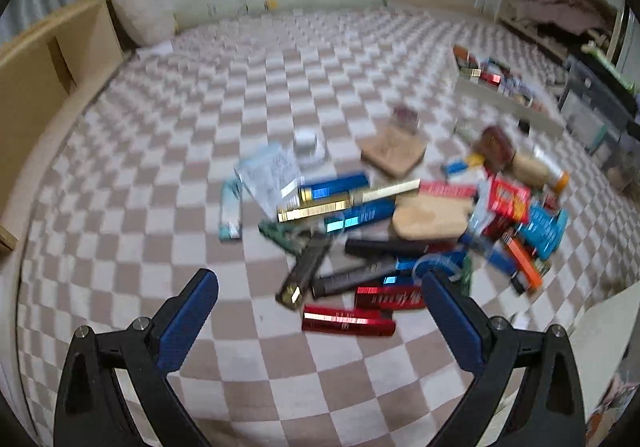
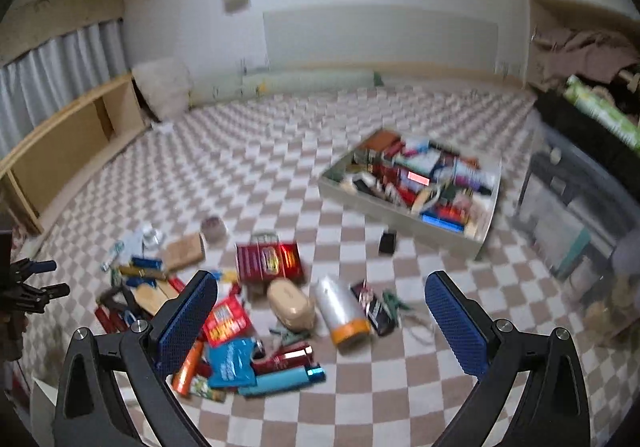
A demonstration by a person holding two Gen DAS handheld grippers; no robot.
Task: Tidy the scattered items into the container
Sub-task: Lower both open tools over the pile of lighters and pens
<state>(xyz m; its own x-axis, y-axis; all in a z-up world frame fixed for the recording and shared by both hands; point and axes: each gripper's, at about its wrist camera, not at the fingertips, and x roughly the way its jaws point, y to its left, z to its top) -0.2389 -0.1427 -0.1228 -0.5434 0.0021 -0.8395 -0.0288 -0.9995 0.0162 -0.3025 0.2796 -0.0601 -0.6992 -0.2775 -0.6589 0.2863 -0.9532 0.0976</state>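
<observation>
Both my claws are spread wide and empty: left claw (image 1: 320, 287) above the pile of small boxes (image 1: 348, 321) on the checked mat (image 1: 160, 167), right claw (image 2: 320, 299) above more clutter. The tray (image 2: 486, 235), already part full, sits well apart beyond. The boxes look light, stiff and glossy-slick, so pinch across the narrow sides; the silver tube (image 2: 340, 307) may roll.

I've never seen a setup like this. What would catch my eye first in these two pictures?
Probably the bright heap of small boxes, tubes and packets scattered across the pink-and-white checkered floor mat. Next, the shallow white rectangular tray, already crammed with similar items, farther back on the right. At the bottom of each view a gripper's blue-padded black jaws stand wide open, left gripper and right gripper, holding nothing.
</observation>
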